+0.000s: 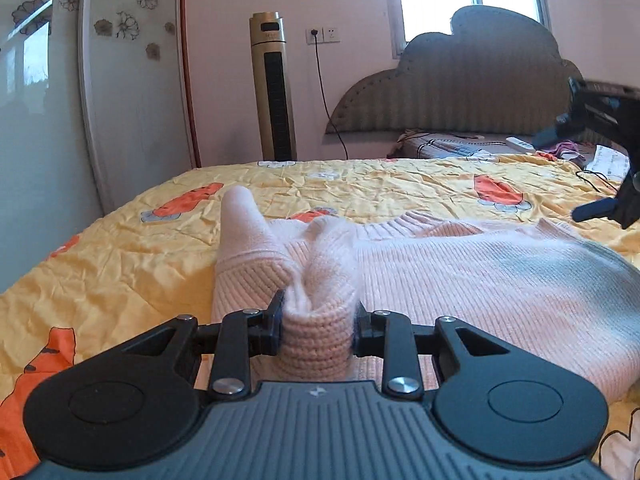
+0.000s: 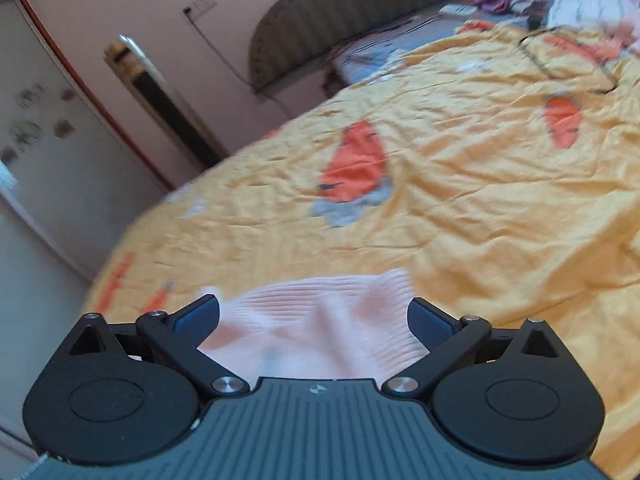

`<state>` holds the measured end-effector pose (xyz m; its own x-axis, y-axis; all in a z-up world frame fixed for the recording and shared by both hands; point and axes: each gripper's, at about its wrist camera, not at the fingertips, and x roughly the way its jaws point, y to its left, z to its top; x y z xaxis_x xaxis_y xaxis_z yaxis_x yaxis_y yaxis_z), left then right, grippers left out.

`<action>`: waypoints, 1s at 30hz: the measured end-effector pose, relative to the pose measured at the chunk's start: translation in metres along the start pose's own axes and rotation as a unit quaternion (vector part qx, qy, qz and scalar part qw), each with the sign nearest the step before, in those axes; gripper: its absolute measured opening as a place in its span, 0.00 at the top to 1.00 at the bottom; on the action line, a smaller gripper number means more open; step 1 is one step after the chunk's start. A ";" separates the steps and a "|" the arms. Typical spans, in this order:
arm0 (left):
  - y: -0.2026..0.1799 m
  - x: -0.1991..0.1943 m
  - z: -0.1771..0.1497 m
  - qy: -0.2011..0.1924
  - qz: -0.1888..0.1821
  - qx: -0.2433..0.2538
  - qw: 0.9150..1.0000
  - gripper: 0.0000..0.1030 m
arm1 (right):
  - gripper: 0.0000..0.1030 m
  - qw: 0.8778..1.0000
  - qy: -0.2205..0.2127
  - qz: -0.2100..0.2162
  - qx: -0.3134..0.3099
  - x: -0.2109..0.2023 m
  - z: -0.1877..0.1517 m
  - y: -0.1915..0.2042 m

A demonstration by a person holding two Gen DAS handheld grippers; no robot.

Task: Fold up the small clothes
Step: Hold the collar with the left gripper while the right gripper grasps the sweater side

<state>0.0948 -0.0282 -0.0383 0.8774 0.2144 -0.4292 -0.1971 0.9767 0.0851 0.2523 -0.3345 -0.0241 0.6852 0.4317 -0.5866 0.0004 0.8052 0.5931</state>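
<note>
Grippers first: I'm working over the yellow bedspread (image 1: 120, 248), where the pink sweater (image 1: 460, 280) is lying mostly flat. My left gripper (image 1: 318, 322) is pinching a bunched cuff; my right gripper (image 2: 314, 320) is hanging spread above the hem. Folding is barely begun, I judge.

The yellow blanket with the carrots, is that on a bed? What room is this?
Most likely a bedroom. The yellow carrot-print quilt covers a bed with a padded headboard, beside a wardrobe. The left gripper pinches a pink knitted sweater lying there.
</note>
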 end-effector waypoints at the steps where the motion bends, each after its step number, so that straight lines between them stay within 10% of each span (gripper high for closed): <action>1: 0.002 -0.001 0.000 0.000 -0.003 -0.003 1.000 0.72 | 0.00 0.998 0.028 0.047 0.013 0.002 -0.002 0.010; 7: 0.006 -0.006 -0.002 -0.001 -0.016 -0.004 1.000 0.72 | 0.01 0.947 0.238 0.214 0.029 0.072 -0.043 0.087; 13: 0.013 -0.008 -0.002 -0.003 -0.029 -0.012 0.999 0.72 | 0.03 0.922 0.331 0.194 -0.049 0.145 -0.074 0.177; 24: 0.010 -0.008 -0.007 -0.004 -0.035 0.009 0.999 0.72 | 0.02 0.891 0.362 0.126 -0.241 0.193 -0.112 0.283; 27: 0.011 -0.008 -0.005 -0.002 -0.033 0.011 0.999 0.72 | 0.20 0.877 0.350 0.113 -0.311 0.196 -0.122 0.292; 30: 0.009 -0.012 -0.001 -0.007 -0.041 0.016 0.999 0.72 | 0.67 0.872 0.315 0.105 -0.360 0.191 -0.121 0.287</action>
<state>0.0822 -0.0215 -0.0339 0.8960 0.1328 -0.4238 -0.1099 0.9909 0.0782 0.2951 0.0282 -0.0331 0.0795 0.5560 -0.8274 -0.6899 0.6298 0.3570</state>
